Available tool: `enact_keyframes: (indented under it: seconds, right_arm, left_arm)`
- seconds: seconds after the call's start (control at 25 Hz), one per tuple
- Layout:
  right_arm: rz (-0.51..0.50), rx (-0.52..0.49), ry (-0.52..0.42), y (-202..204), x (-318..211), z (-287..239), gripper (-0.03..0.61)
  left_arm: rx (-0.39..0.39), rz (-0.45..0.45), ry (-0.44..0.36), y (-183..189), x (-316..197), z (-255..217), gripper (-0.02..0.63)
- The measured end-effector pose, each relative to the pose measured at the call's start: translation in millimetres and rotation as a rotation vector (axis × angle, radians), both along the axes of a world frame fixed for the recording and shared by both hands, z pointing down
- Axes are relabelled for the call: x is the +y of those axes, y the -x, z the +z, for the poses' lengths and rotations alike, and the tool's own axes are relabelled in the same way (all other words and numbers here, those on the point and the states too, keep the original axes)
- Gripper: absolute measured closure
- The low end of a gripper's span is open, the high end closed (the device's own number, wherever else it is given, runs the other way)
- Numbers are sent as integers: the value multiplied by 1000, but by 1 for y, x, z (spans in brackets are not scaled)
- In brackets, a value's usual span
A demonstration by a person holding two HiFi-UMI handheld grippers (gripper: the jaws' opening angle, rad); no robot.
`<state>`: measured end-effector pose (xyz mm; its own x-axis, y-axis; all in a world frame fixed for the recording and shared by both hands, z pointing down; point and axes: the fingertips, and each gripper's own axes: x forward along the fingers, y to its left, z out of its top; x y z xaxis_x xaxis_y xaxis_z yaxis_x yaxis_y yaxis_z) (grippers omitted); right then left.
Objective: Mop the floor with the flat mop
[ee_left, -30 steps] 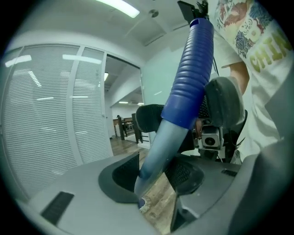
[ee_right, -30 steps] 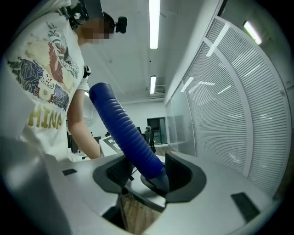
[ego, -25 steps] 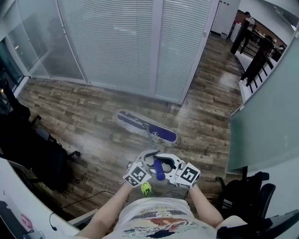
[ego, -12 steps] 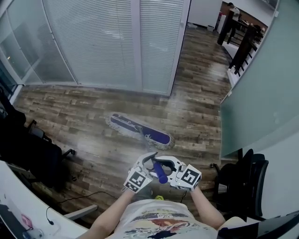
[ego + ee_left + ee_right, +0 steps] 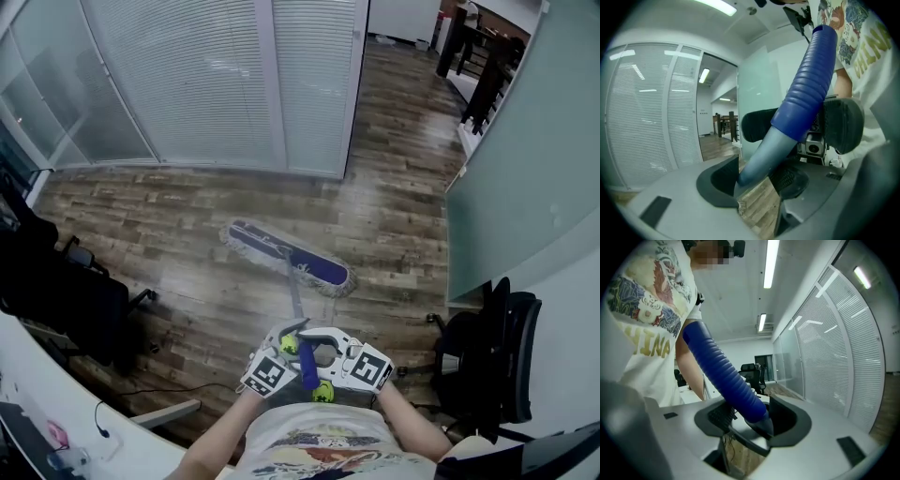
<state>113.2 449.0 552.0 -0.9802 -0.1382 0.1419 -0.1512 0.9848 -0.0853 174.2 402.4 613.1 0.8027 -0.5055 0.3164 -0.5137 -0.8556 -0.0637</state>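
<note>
The flat mop's blue head with a pale fringe lies slanted on the wooden floor in the head view. Its grey pole rises toward my chest and ends in a blue ribbed grip. My left gripper and right gripper face each other across the handle. In the left gripper view, the left gripper is shut on the grey pole just under the blue grip. In the right gripper view, the right gripper is shut on the lower end of the blue grip.
A glass wall with white blinds stands beyond the mop. A frosted partition runs along the right. Black office chairs stand at the left and the right. A white desk and a floor cable are at lower left.
The mop head has slid across the floor toward me, away from the blinds wall. Both hands have drawn back closer to my body, and both grips on the handle are unchanged.
</note>
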Motion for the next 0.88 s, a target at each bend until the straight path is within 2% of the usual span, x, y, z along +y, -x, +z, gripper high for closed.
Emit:
enact_keyframes:
  seconds: [0.12, 0.32, 0.64, 0.8, 0.88]
  right_arm:
    - [-19, -32, -9, 9, -15, -7, 362]
    - [-67, -23, -29, 39, -58, -17, 362]
    - [-27, -13, 30, 86, -149, -9, 357]
    - [-9, -5, 0, 98, -194, -5, 357]
    - [7, -5, 18, 104, -214, -4, 357]
  left_arm:
    - [26, -18, -15, 10, -16, -9, 449]
    - [46, -17, -46, 41, -59, -21, 464]
    - [54, -12, -9, 84, -150, -9, 457]
    - [72, 3, -19, 97, -194, -7, 454]
    - [73, 4, -12, 101, -214, -6, 451]
